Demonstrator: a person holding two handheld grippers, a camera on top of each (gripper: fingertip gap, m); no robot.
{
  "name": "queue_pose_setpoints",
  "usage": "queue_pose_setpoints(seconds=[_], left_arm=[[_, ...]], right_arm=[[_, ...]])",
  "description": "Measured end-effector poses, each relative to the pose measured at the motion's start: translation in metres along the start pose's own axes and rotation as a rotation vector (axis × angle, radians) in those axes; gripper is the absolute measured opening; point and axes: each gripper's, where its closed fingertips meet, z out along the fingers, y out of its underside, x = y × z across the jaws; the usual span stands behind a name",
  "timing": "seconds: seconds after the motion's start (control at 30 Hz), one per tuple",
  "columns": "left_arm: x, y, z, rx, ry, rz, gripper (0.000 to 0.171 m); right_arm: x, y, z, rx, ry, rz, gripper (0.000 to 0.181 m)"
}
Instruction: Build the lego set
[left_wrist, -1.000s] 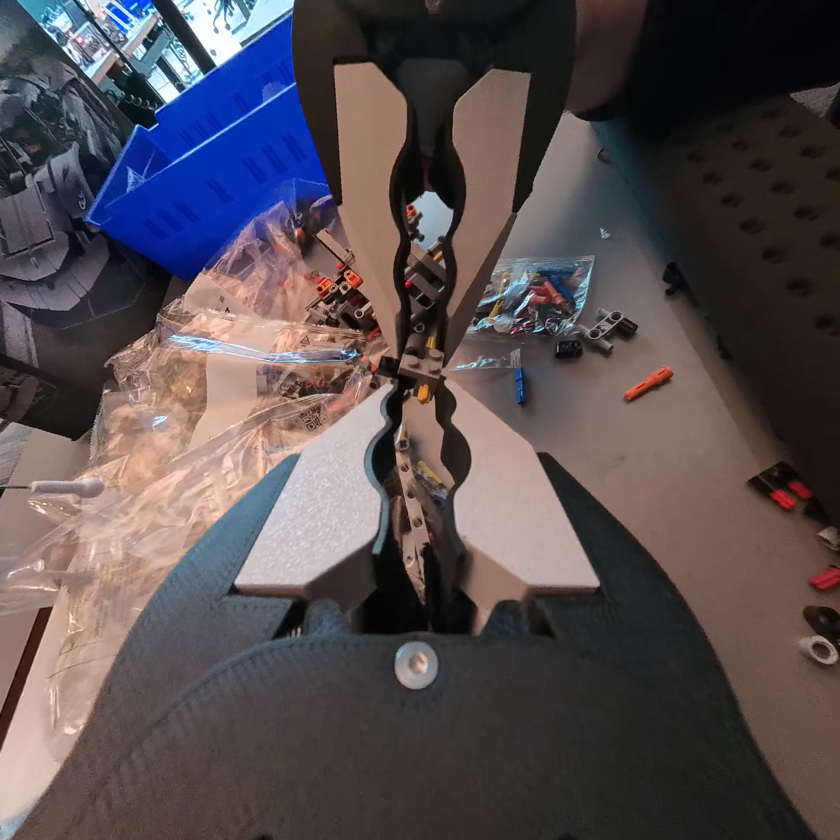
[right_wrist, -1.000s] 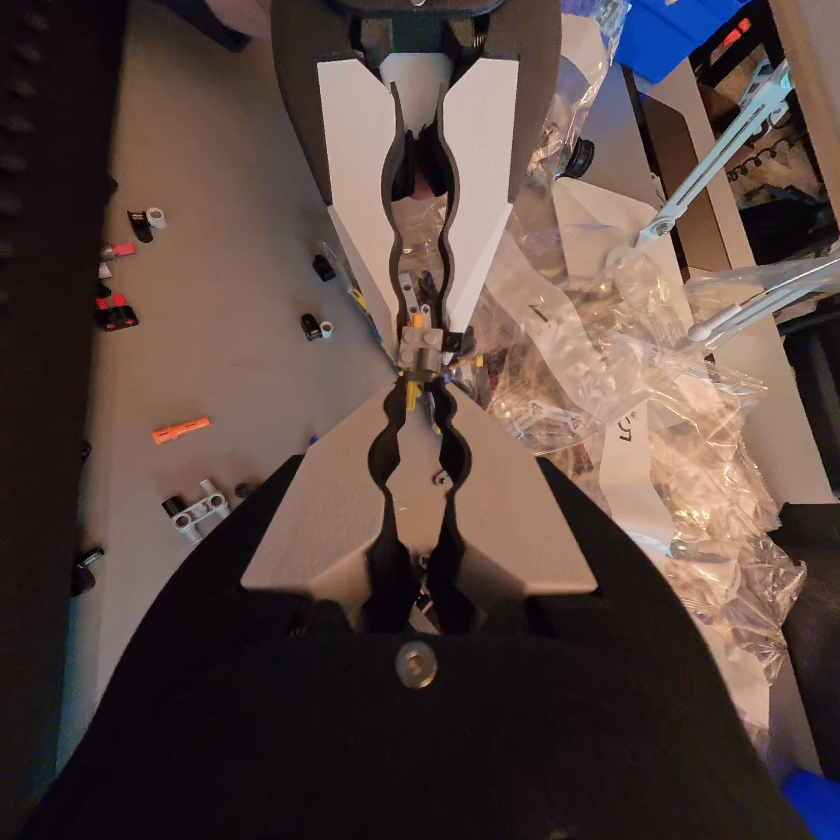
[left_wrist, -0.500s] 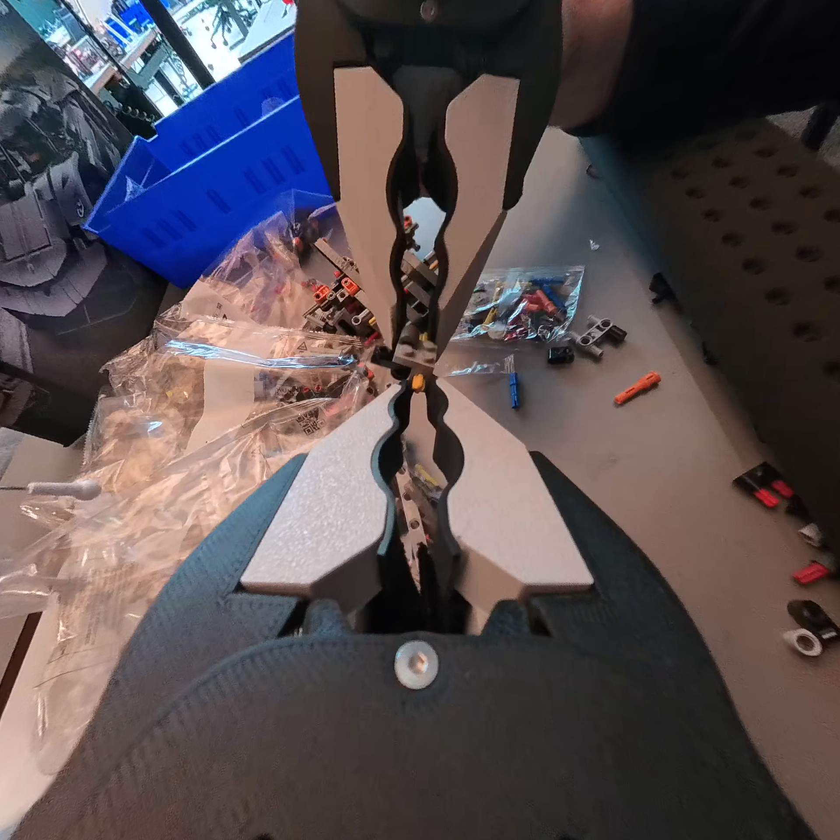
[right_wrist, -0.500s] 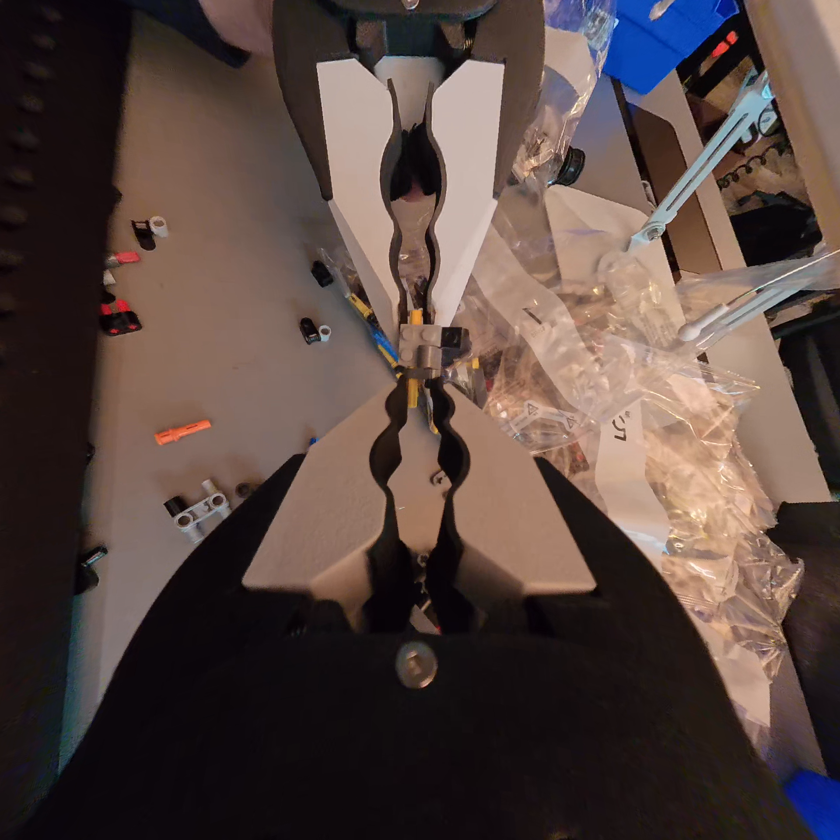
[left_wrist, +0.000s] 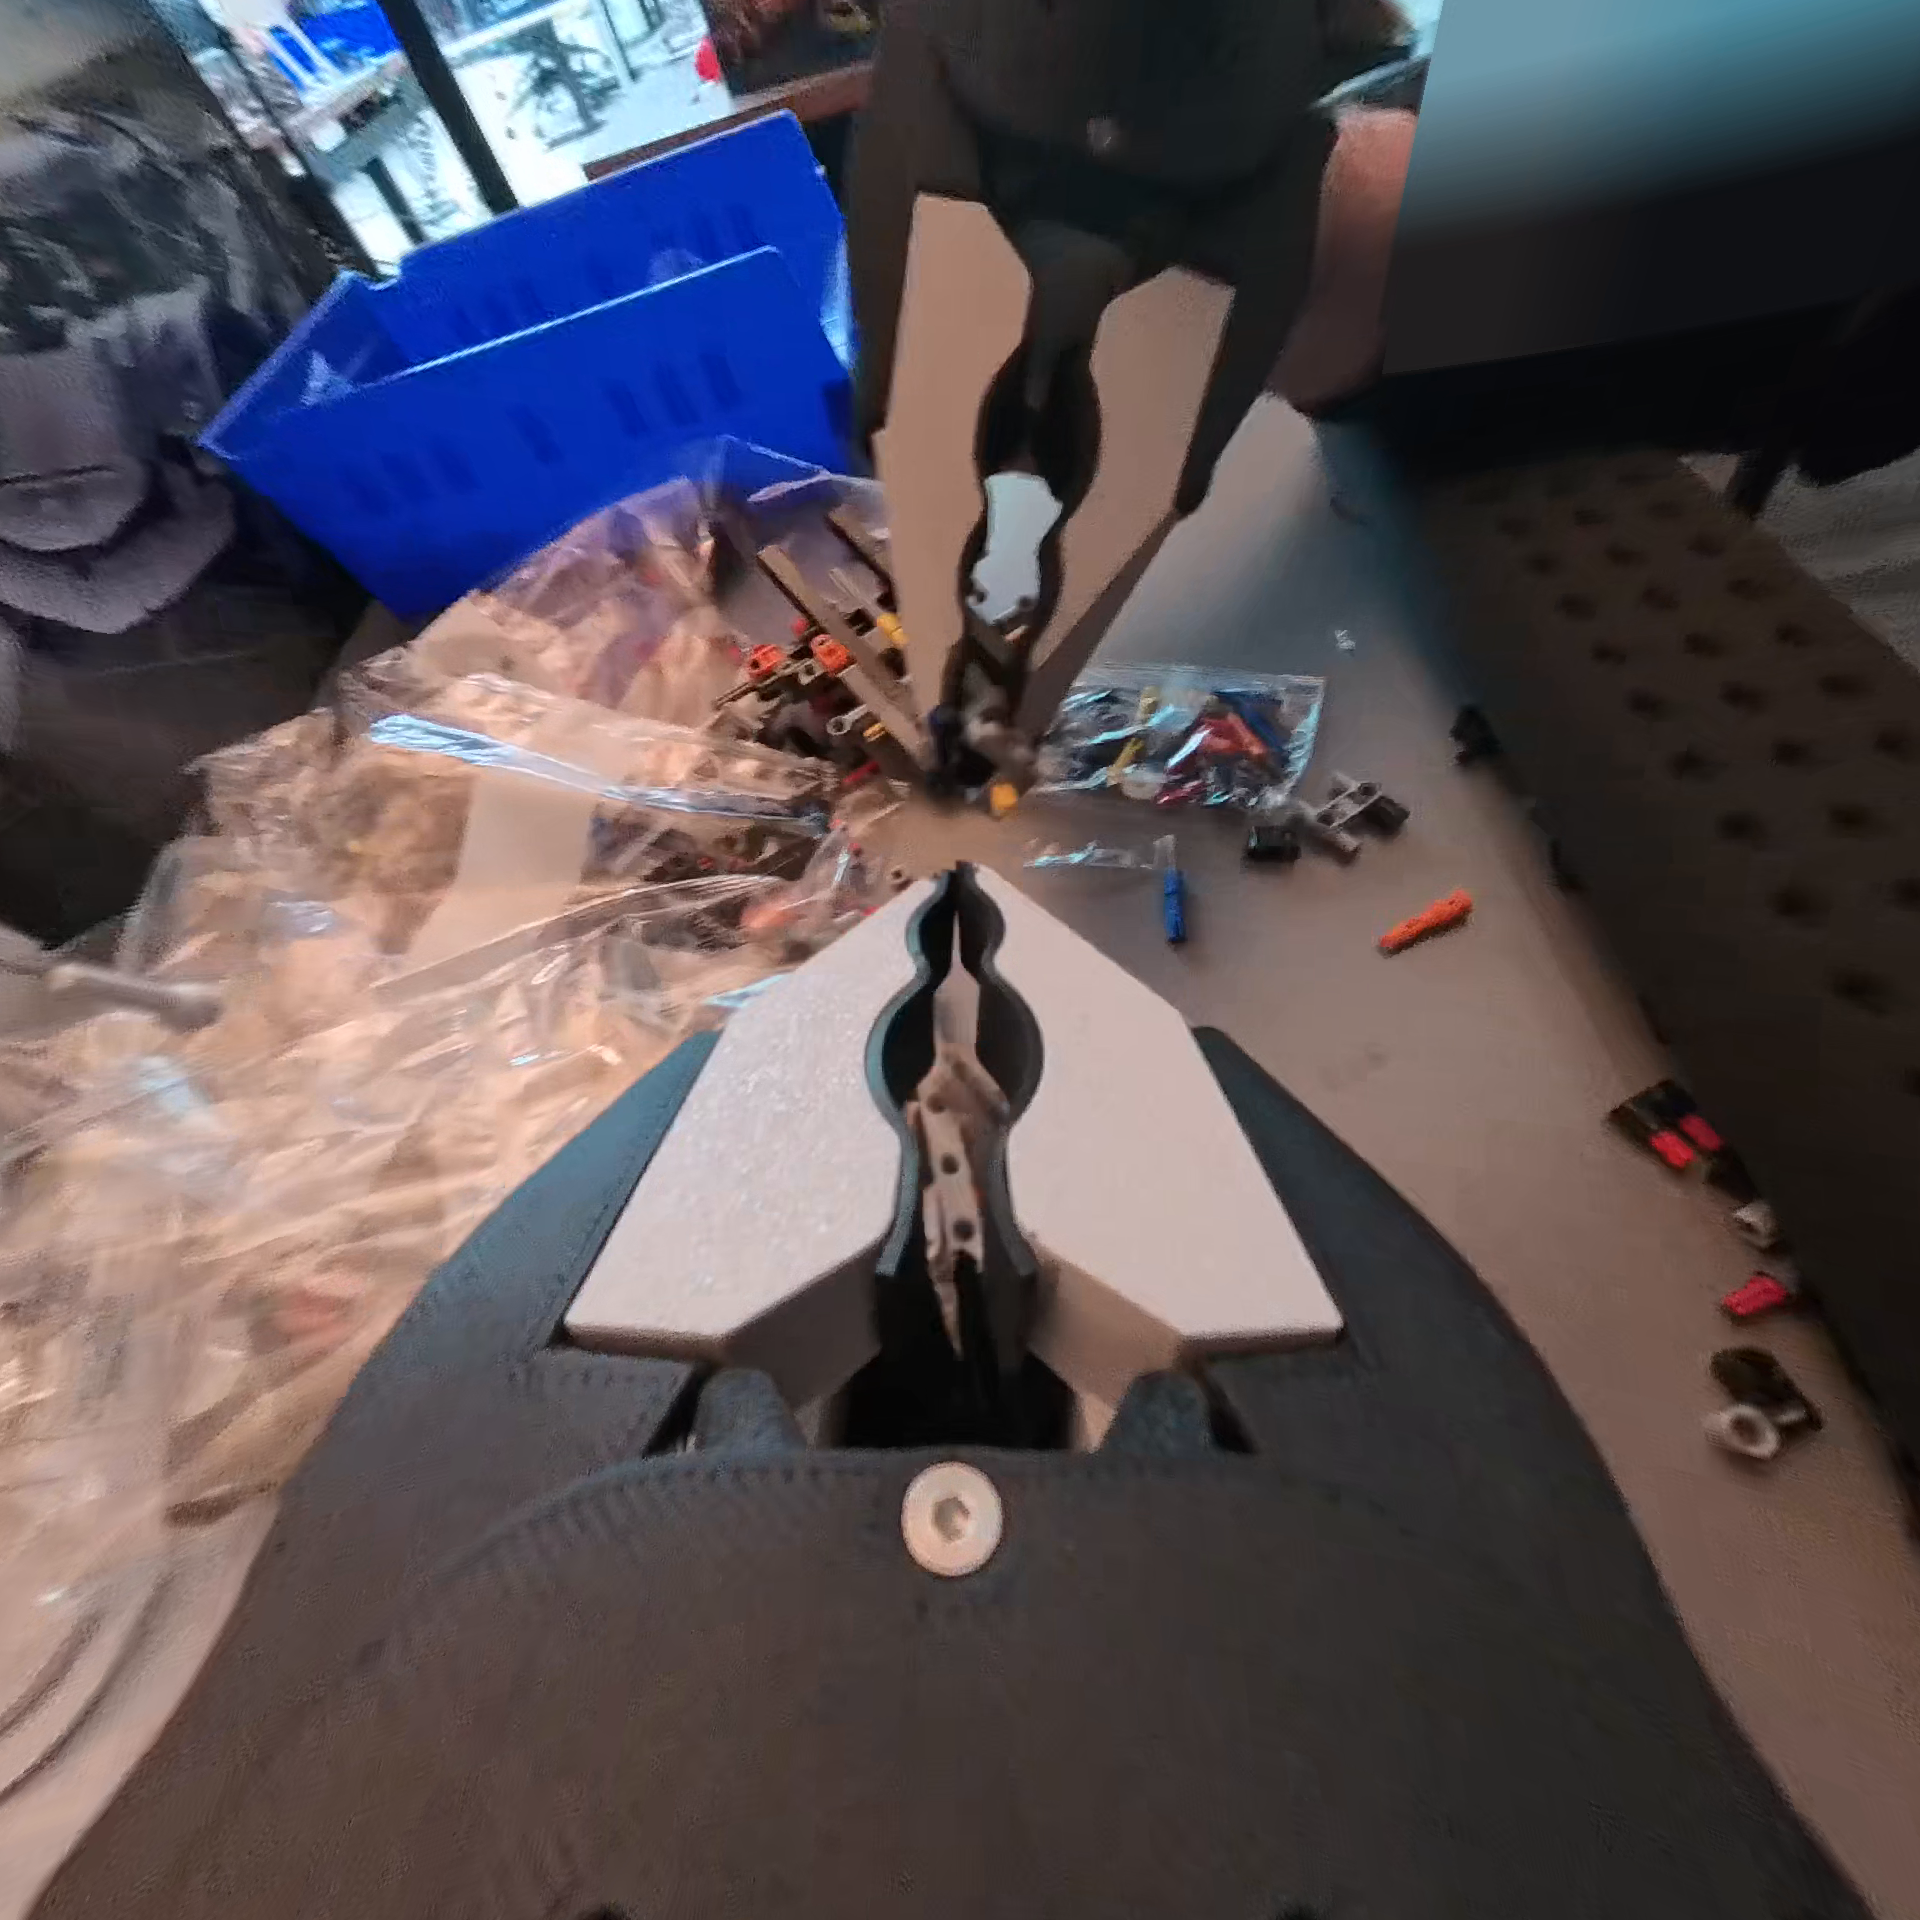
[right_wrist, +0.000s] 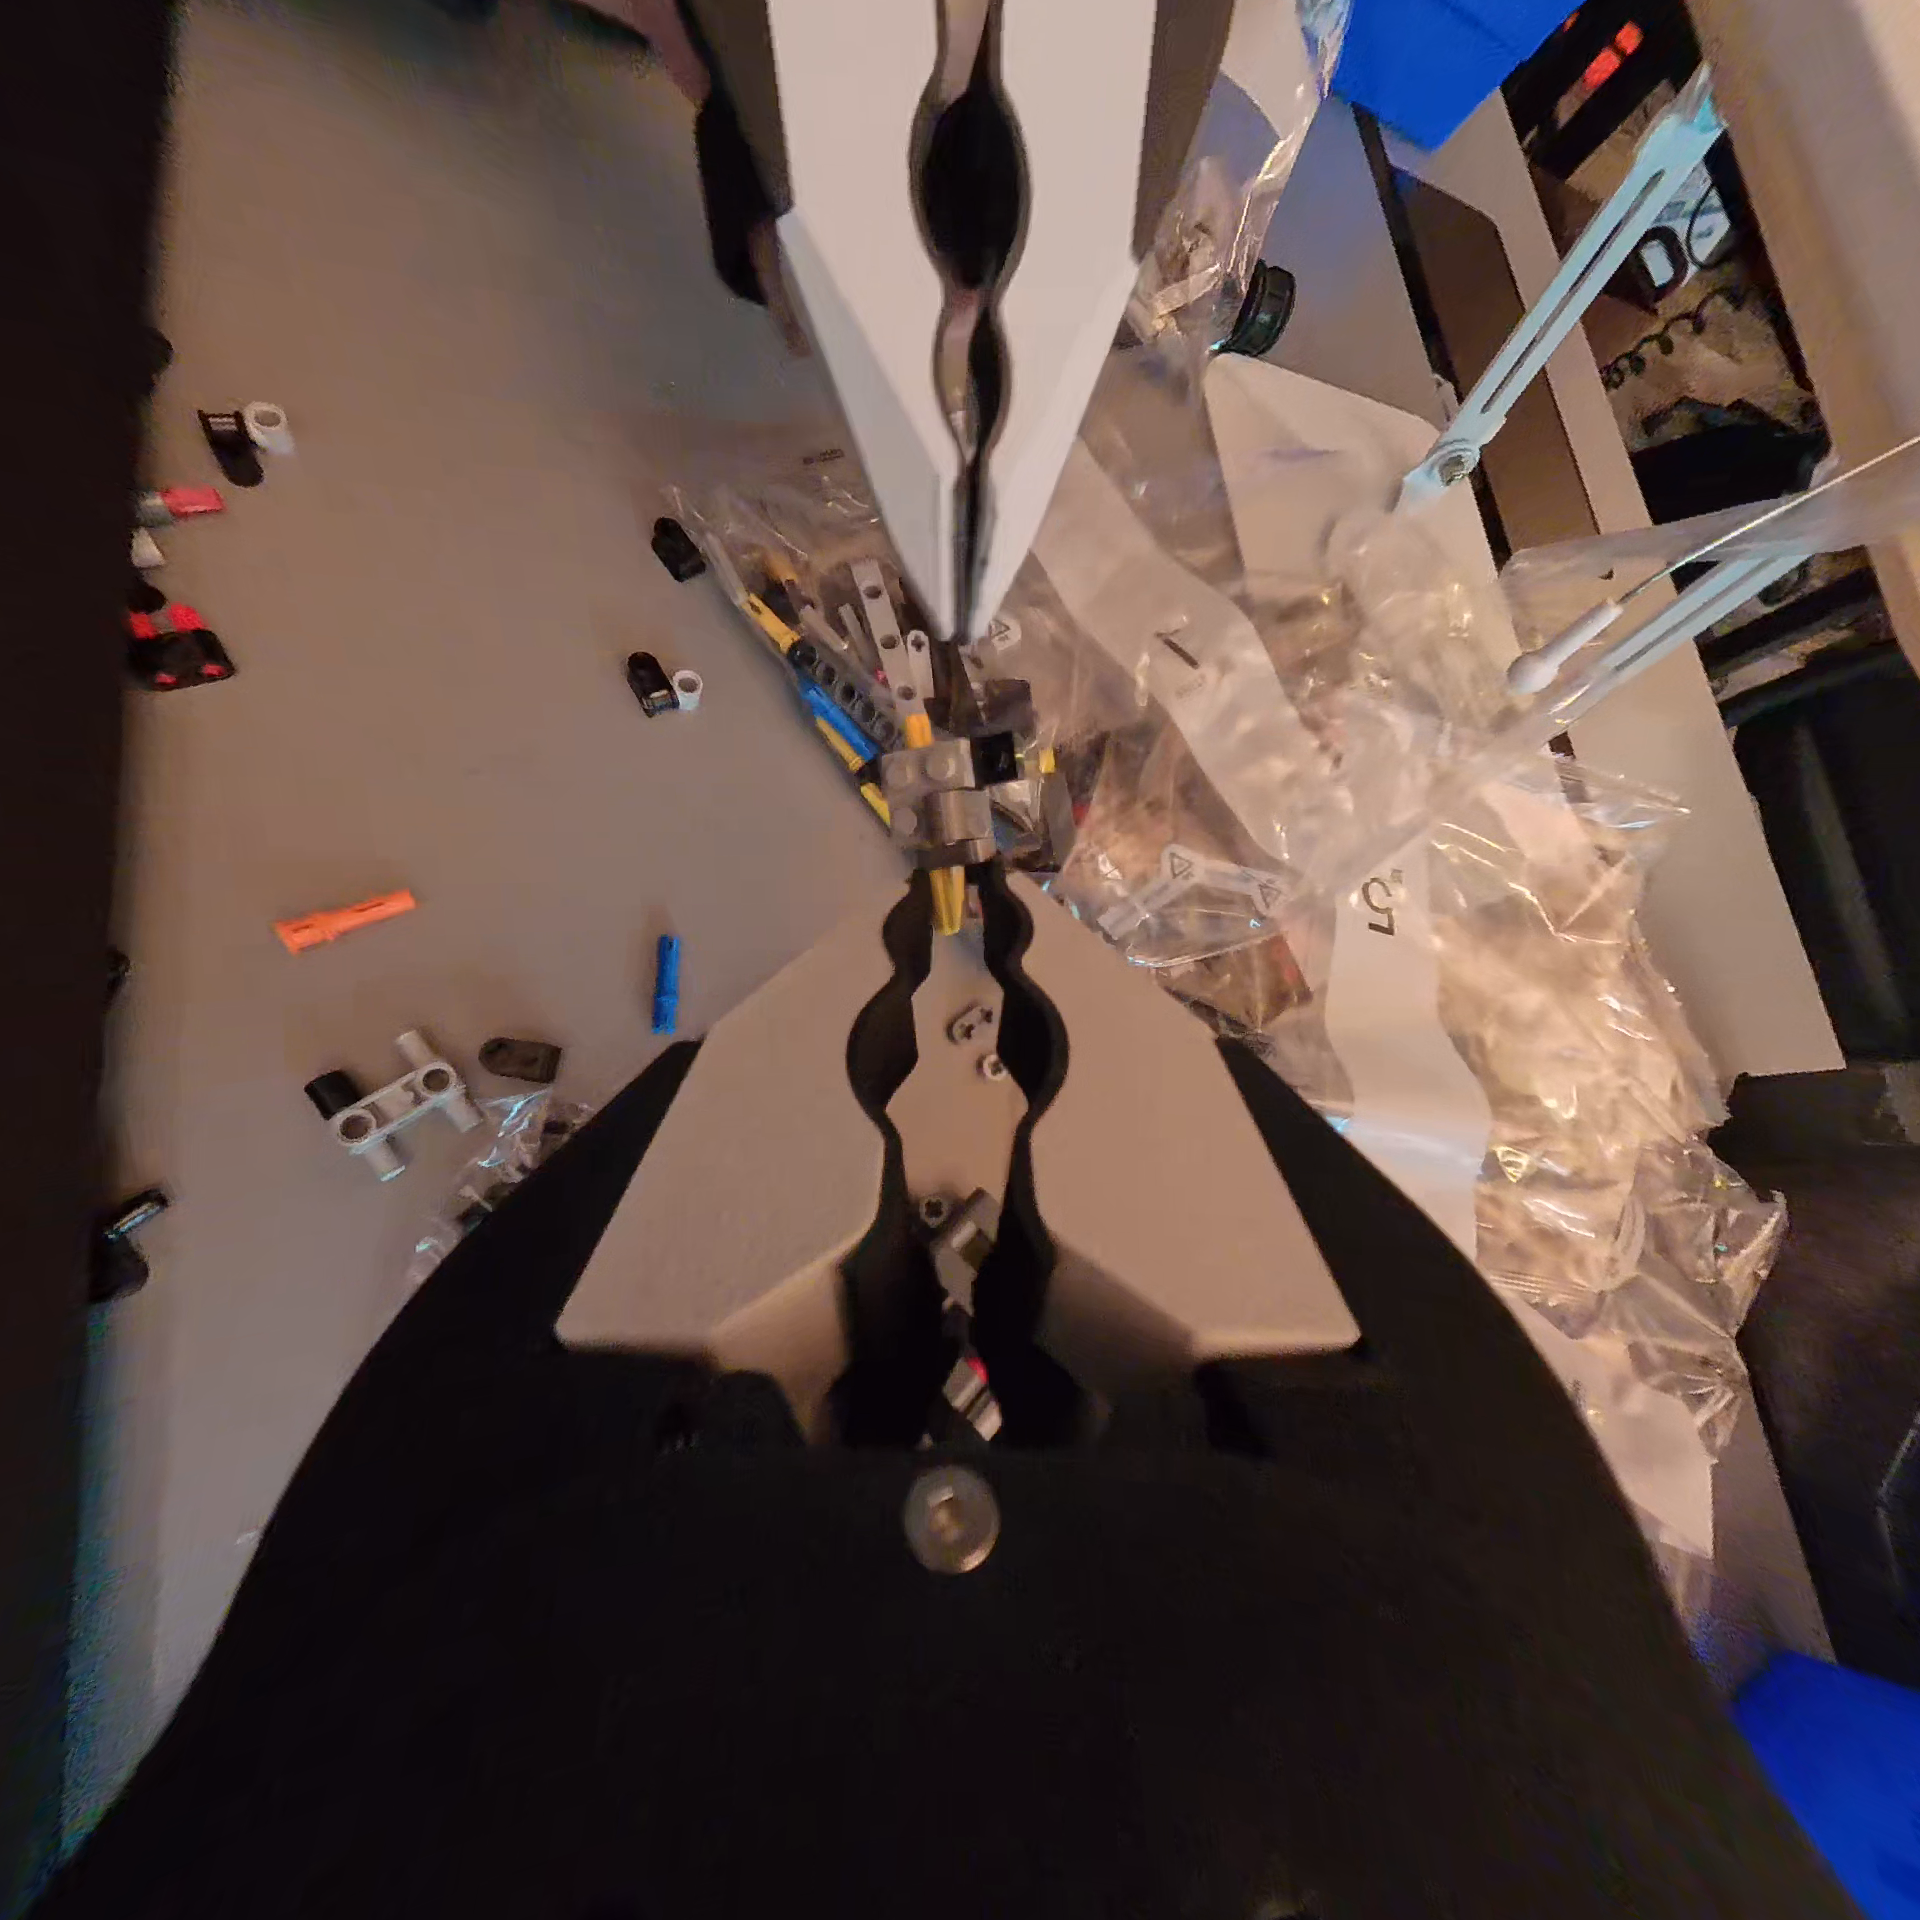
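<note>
Right wrist view: our right gripper (right_wrist: 948, 891) pinched the small grey assembly (right_wrist: 940, 800), its yellow axle pointing back along our fingers; our left gripper (right_wrist: 961, 634), tips together and empty, faced it just beyond.

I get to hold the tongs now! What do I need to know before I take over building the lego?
Left tongs: shut, holding nothing.
Right tongs: shut on a small grey lego piece with a yellow pin in it, held above the table.
Parts: an orange pin and a blue pin lie loose; the half-built frame sits by the bag of mixed parts.
Done: a few parts joined.
Left: most parts are still in the clear bags, so nearly everything.
</note>
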Motion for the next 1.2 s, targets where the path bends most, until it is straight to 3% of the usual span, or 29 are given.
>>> queue_pose_setpoints(seconds=[0.03, 0.1, 0.23, 0.4, 0.77, 0.83, 1.2], left_arm=[[0.003, -0.003, 0.002, 0.017, 0.023, -0.022, 0.0], [0.004, -0.004, 0.007, 0.022, 0.03, -0.056, 0.018], [0.012, 0.004, 0.021, -0.022, 0.062, -0.078, 0.027], [0.014, 0.001, 0.023, -0.003, 0.075, -0.088, 0.016], [0.013, -0.001, 0.023, 0.012, 0.075, -0.107, 0.015], [0.013, -0.002, 0.024, 0.008, 0.074, -0.107, 0.015], [0.003, -0.011, 0.019, 0.064, 0.027, -0.137, 0.014]], right_arm=[[0.001, 0.002, 0.001, -0.005, 0.0, 0.003, 0.007], [0.001, 0.002, 0.004, -0.019, 0.018, -0.024, 0.007], [-0.003, -0.006, 0.009, -0.018, 0.052, -0.102, 0.008], [-0.006, -0.007, 0.013, -0.033, 0.071, -0.161, 0.008], [-0.006, -0.011, 0.019, -0.056, 0.126, -0.239, 0.021], [-0.004, -0.01, 0.021, -0.081, 0.153, -0.255, 0.016], [0.008, -0.015, 0.017, -0.039, 0.179, -0.121, 0.014]])
